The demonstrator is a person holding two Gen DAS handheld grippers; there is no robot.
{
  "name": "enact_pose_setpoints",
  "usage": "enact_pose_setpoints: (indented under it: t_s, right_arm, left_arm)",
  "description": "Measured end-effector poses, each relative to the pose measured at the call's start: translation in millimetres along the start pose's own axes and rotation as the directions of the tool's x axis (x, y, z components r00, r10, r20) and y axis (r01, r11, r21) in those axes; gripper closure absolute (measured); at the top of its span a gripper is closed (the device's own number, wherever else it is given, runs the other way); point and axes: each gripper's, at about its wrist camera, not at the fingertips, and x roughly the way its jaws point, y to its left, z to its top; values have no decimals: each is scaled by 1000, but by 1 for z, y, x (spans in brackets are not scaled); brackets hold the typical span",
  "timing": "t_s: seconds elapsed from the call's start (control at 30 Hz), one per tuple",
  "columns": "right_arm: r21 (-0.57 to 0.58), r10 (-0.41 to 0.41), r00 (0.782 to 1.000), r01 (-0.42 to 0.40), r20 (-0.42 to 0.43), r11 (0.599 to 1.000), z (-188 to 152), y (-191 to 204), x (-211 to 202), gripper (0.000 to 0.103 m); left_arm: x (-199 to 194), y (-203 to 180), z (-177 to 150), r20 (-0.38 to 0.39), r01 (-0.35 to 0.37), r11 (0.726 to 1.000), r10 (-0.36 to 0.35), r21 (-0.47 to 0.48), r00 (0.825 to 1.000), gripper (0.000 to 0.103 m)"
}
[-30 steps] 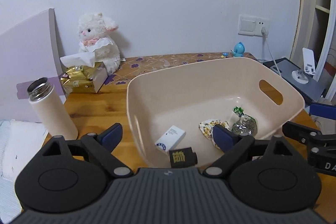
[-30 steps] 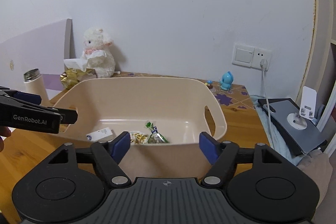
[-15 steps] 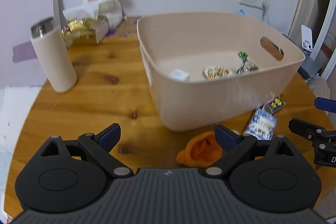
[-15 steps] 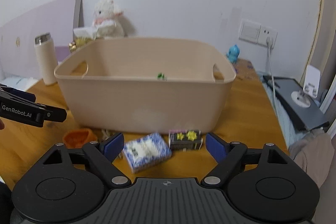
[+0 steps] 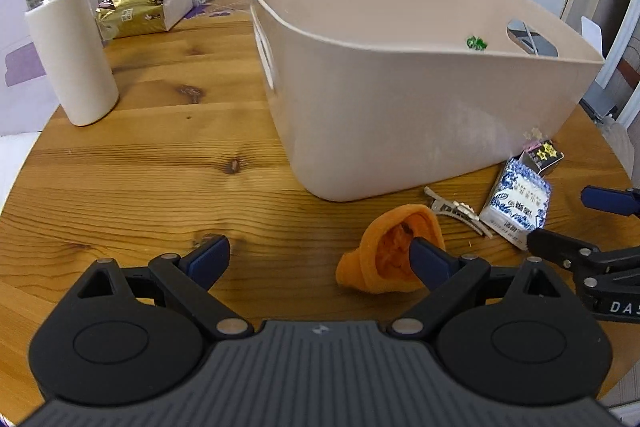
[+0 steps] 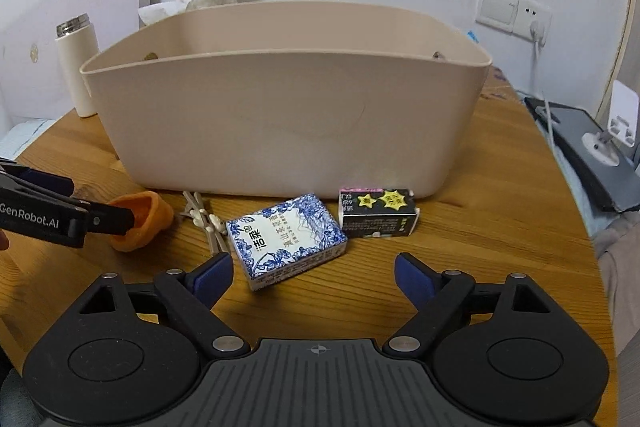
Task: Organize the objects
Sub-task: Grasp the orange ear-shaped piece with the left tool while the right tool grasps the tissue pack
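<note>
Both claws low over the desk (image 5: 160,155), in front of the bin (image 6: 280,115). Left claw (image 5: 320,259) spread wide, empty; its right finger sits just at the orange pouch (image 5: 384,251), the left finger well clear on bare wood. Right claw (image 6: 312,279) also spread wide, empty, lined up on the blue-and-white box (image 6: 286,237), which lies flat and skewed just ahead of the fingers. Black box (image 6: 378,213) beside it, close against the bin wall. Hair clip (image 5: 456,209) between pouch and blue box, lying flat. Pouch looks soft and limp, mouth open toward the left wrist camera; likely light, will collapse under a pinch, so best taken across the rolled rim, where the cloth looks thickest. Blue box looks like light card, stiff enough for a pinch across its short sides; glossy print could slip, and a hard squeeze might dent it. Its skew means the claw needs to turn to meet flat faces. Clip is thin, metal and hard to get under; probably pinch its raised end. Bin contents mostly hidden from here; a green scrap (image 5: 476,43) shows inside.
</note>
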Motion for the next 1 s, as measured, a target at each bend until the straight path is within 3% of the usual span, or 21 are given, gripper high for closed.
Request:
enact_pose_setpoints:
  t_s: [0.2, 0.37, 0.6, 0.7, 0.8, 0.9, 1.0]
  right_arm:
    - [-14, 4, 1000, -3, 10, 1000, -2, 5, 14, 14]
    - [-23, 6, 1000, -5, 20, 1000, 0, 8, 23, 16]
    - [-19, 19, 999, -18, 34, 1000, -3, 10, 30, 21]
    - [-12, 21, 999, -20, 41, 1000, -4, 10, 30, 34]
    - [-5, 31, 999, -31, 36, 1000, -6, 9, 29, 35]
    - [-13, 31, 999, -31, 38, 999, -9, 12, 26, 36]
    - [-10, 32, 999, -31, 40, 999, -12, 12, 22, 36]
  left_arm:
    - [9, -2, -2, 10, 12, 1000, -12, 18, 1000, 9]
    - [13, -5, -5, 25, 25, 999, -26, 41, 999, 17]
    - [7, -14, -8, 49, 67, 994, -71, 89, 996, 48]
    - [6, -17, -10, 53, 88, 991, -94, 103, 994, 61]
    - [5, -19, -11, 55, 98, 989, -104, 110, 993, 65]
    - [3, -18, -13, 53, 119, 987, -125, 105, 991, 81]
    - [1, -19, -13, 50, 109, 988, -115, 107, 992, 85]
